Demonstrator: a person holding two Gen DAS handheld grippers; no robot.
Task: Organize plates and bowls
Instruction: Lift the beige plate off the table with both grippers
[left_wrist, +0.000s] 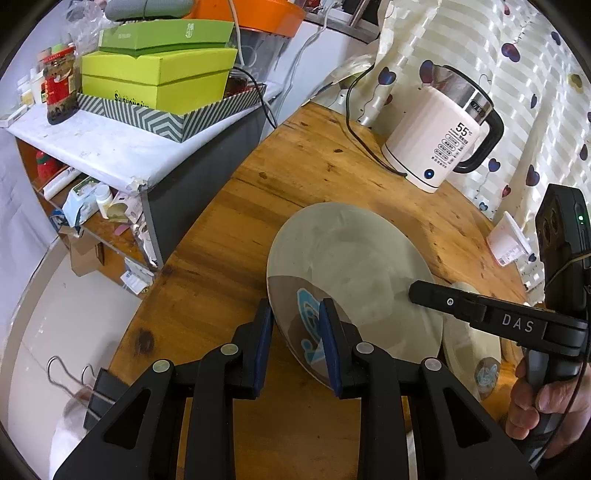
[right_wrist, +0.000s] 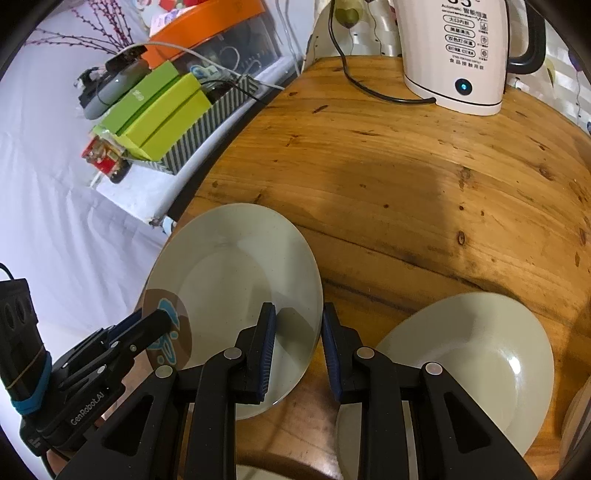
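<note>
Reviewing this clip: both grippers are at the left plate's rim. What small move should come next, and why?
Probably close both grippers on the plate, then lift. The left gripper and right gripper each straddle its rim with jaws apart, and a second plate lies beside it to stack onto.

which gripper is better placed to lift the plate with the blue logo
Left, probably. The left gripper already straddles the rim of the logo plate at its logo edge; the right gripper is open at the opposite rim.
</note>
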